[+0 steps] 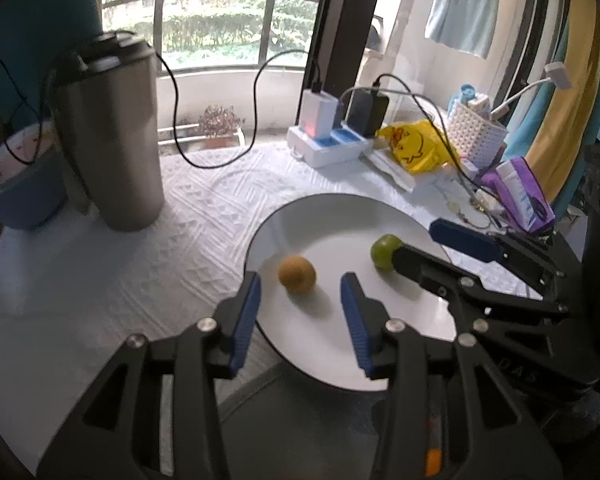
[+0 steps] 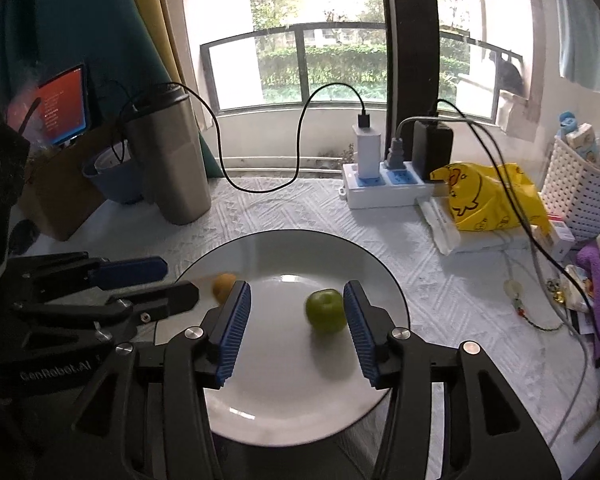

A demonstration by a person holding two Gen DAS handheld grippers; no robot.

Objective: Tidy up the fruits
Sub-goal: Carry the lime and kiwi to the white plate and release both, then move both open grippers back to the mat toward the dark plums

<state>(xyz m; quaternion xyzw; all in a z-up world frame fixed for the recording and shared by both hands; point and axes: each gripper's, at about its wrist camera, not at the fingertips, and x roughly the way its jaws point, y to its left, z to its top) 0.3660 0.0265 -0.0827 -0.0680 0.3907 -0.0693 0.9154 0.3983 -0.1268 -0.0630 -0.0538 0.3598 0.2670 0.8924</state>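
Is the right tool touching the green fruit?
Cannot tell. In the right wrist view the green fruit sits against one finger of the open right tool, without a plain gap.

A: List the items on the white tablecloth (image 2: 300, 216).

B: A steel tumbler (image 2: 172, 160) stands upright at the left, a blue cup (image 2: 112, 180) just behind it. A white power strip (image 2: 384, 188) sits at the back, holding a white charger (image 2: 367, 148) and a black adapter (image 2: 432, 148).

A: And at the right?

B: A yellow duck-print bag (image 2: 488, 196) lies beside a white perforated basket (image 2: 580, 196). A purple packet (image 1: 520, 196) lies nearby.
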